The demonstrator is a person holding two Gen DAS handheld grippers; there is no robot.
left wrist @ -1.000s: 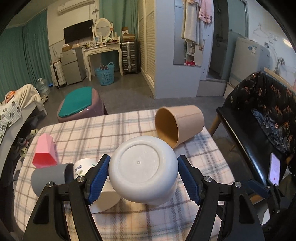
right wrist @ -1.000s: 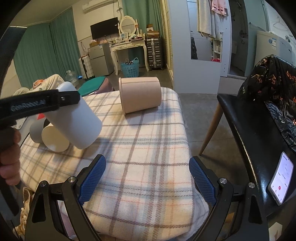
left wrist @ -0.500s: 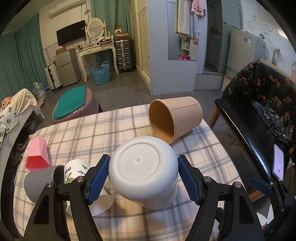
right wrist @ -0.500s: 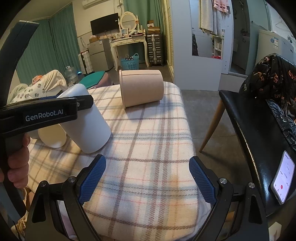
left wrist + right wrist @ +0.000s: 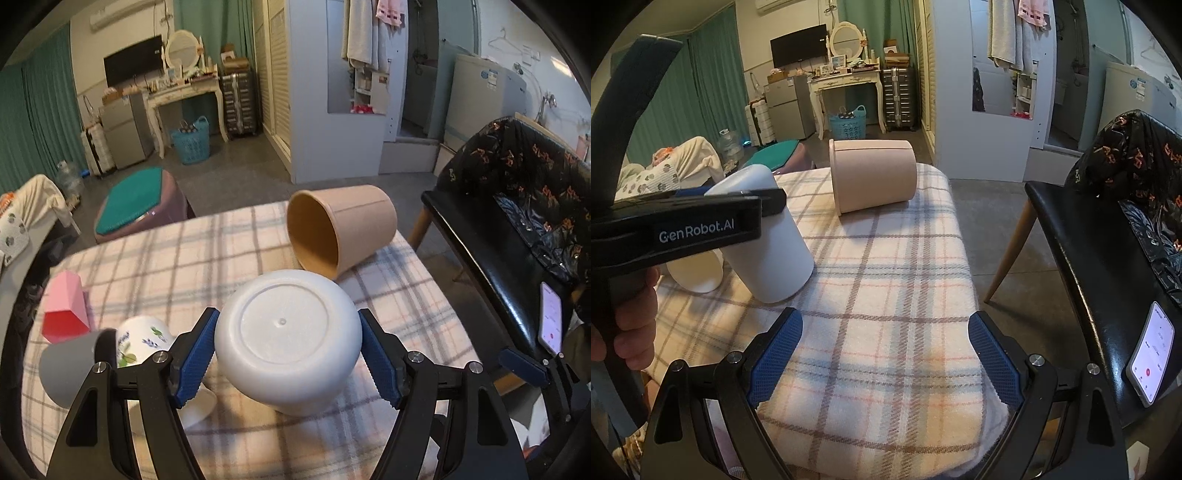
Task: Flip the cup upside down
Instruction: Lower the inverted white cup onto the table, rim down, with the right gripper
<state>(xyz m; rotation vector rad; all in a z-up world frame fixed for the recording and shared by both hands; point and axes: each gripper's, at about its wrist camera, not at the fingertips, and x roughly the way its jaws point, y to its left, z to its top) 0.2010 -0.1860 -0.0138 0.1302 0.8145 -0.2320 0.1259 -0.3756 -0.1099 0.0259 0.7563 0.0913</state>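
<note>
The left tool [image 5: 286,354] is gripping the white plastic cup [image 5: 288,341] tilted base-up, rim nearly touching the checked-cloth table [image 5: 221,251], while the right tool [image 5: 884,360] is gaping idle.

On the table [image 5: 229,251], a paper tub [image 5: 340,229] lies on its side near the far right corner. The plastic cup [image 5: 288,339] sits tilted, mouth down, before it. Toward the left edge lie a printed mug [image 5: 142,341], a tumbler [image 5: 66,363] and a faceted cup [image 5: 66,308].
</note>
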